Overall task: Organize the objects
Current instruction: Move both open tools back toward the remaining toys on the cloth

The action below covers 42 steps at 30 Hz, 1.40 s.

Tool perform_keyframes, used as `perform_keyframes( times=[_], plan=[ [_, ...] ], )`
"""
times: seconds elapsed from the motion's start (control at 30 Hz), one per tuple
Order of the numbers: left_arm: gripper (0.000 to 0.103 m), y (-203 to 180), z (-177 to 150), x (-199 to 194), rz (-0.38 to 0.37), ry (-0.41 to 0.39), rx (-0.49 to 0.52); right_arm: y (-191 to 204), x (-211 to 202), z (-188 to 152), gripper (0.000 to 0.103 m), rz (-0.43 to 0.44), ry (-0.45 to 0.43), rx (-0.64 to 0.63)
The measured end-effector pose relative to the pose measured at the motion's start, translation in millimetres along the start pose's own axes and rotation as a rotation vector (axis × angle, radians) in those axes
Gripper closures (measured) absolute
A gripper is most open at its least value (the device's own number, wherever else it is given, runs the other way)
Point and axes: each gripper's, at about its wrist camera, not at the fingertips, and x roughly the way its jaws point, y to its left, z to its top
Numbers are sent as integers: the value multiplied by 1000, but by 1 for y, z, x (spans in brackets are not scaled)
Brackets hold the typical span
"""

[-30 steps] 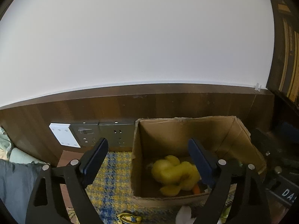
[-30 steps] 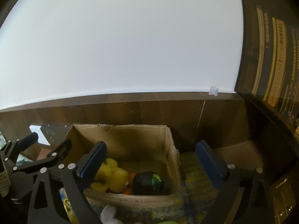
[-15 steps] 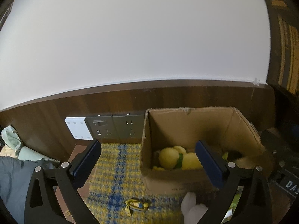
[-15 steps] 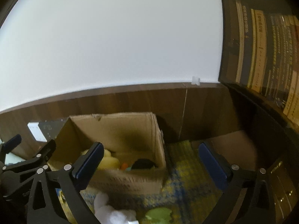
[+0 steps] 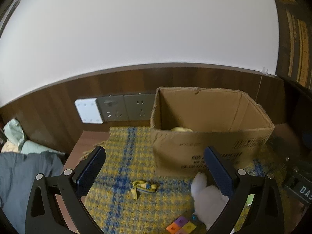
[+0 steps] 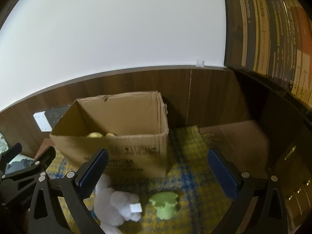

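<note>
An open cardboard box (image 5: 210, 146) (image 6: 124, 152) stands on a yellow and blue checked cloth (image 5: 124, 152) against the wooden wall; a yellow plush toy (image 5: 182, 129) (image 6: 94, 135) just shows over its rim. In front of the box lie a white plush toy (image 5: 208, 197) (image 6: 115, 202), a small yellow and blue toy (image 5: 144, 188), coloured blocks (image 5: 181, 225) and a green toy (image 6: 164, 204). My left gripper (image 5: 154, 171) is open and empty in front of the box. My right gripper (image 6: 158, 173) is open and empty, above the white and green toys.
Wall sockets (image 5: 124, 108) and a white panel (image 5: 88, 111) sit left of the box. Grey-blue fabric (image 5: 21, 177) lies at the left. Books (image 6: 273, 35) stand on a dark shelf at the right. A flat piece of cardboard (image 6: 241, 138) lies right of the box.
Both grippers have pulled back and away from the box. The box inside is now mostly hidden, and the toys lying in front of it have come into view.
</note>
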Motion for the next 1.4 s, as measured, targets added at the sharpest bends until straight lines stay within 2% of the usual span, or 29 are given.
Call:
perform_keyframes(
  times=[0.27,1.07,1.4],
  plan=[
    [0,4,-23,-4,-3,22,-10,0,-4,-26,1,35,24,-1],
    [0,3,-85,-28,-36,86,20,-9,-29,-88,1,-15,100,-17],
    [0,-2,-102,-31,-35,104,40,-18,-38,-102,1,-37,113,-17]
  ],
)
